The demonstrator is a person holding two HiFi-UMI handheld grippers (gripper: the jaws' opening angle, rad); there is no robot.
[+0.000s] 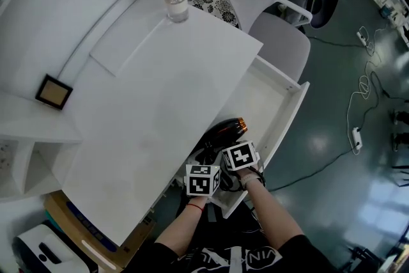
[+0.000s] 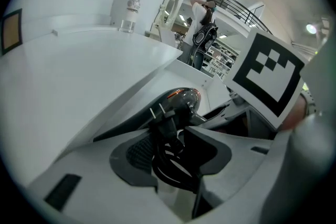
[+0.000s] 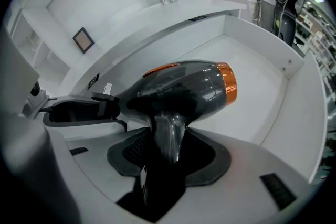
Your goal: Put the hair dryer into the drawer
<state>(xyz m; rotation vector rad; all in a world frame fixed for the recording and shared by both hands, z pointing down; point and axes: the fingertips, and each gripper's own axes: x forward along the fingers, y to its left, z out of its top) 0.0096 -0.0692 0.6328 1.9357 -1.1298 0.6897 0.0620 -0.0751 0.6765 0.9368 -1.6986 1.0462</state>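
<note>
The hair dryer, dark grey with an orange ring at its nozzle, hangs just over the near end of the open white drawer. My right gripper is shut on its handle, and the barrel points across the drawer floor. My left gripper is shut on the coiled black cord, with the plug standing above the pads. In the head view both marker cubes, left and right, sit side by side at the drawer's near end. The fingertips are hidden there.
The white desk top lies left of the drawer, with a water bottle at its far end and a small framed picture on the left shelf. A white chair stands beyond the drawer. Cables run over the floor at the right.
</note>
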